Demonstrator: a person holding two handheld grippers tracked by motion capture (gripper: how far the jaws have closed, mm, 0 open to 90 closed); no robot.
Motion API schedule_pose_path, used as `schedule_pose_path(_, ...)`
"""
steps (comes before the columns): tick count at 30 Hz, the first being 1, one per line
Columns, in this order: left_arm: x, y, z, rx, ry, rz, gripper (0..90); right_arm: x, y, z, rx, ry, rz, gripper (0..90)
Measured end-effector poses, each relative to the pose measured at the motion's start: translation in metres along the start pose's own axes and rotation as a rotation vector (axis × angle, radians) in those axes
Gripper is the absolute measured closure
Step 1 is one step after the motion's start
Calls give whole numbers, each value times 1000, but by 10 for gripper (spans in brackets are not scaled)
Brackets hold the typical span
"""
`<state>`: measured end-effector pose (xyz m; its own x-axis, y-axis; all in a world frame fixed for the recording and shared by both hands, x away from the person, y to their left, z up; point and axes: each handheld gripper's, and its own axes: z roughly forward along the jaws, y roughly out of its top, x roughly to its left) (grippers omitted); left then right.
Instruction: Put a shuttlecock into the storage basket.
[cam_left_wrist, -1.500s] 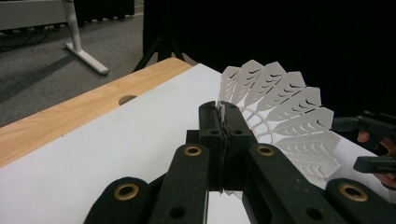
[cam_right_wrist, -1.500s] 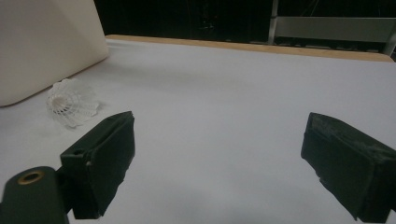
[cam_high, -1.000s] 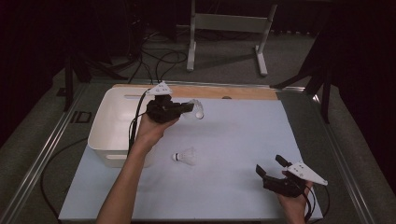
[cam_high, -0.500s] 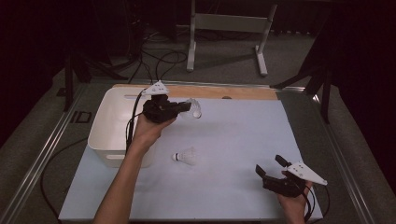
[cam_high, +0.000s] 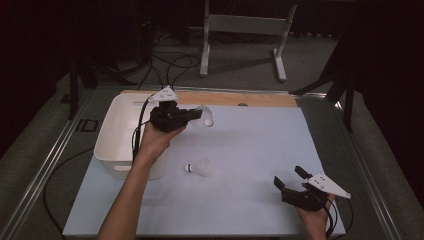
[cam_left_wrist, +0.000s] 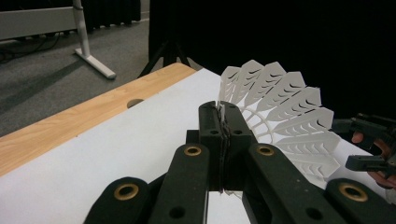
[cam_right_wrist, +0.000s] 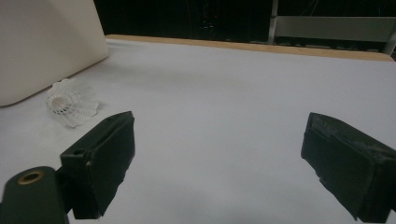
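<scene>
A white tub (cam_high: 117, 145) sits just left of and below the left gripper (cam_high: 199, 116). That gripper's jaws are clamped on the skirt edge of a white shuttlecock (cam_left_wrist: 285, 116), held above the table (cam_high: 260, 150). The right gripper (cam_high: 289, 179) rests with jaws spread wide, nothing between them; a second shuttlecock (cam_high: 199, 168) lies well to its left.

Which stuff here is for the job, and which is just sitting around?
For the job:
- held shuttlecock, pinched in the left gripper
- second shuttlecock on the table
- white bin

Just around:
- open right gripper, holding nothing
- metal stand
- floor cables
</scene>
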<state>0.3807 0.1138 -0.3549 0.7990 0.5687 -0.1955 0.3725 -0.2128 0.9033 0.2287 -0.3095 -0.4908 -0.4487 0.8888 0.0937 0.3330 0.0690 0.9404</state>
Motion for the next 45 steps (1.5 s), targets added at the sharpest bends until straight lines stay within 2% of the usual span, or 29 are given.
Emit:
schedule_pose_path(11, 5, -1, -7, -8, 7, -15, 899, 0, 0, 0, -2, -1, 0, 99)
schedule_pose_path(45, 12, -5, -18, -7, 29, -10, 900, 0, 0, -1, -1, -2, 1, 99)
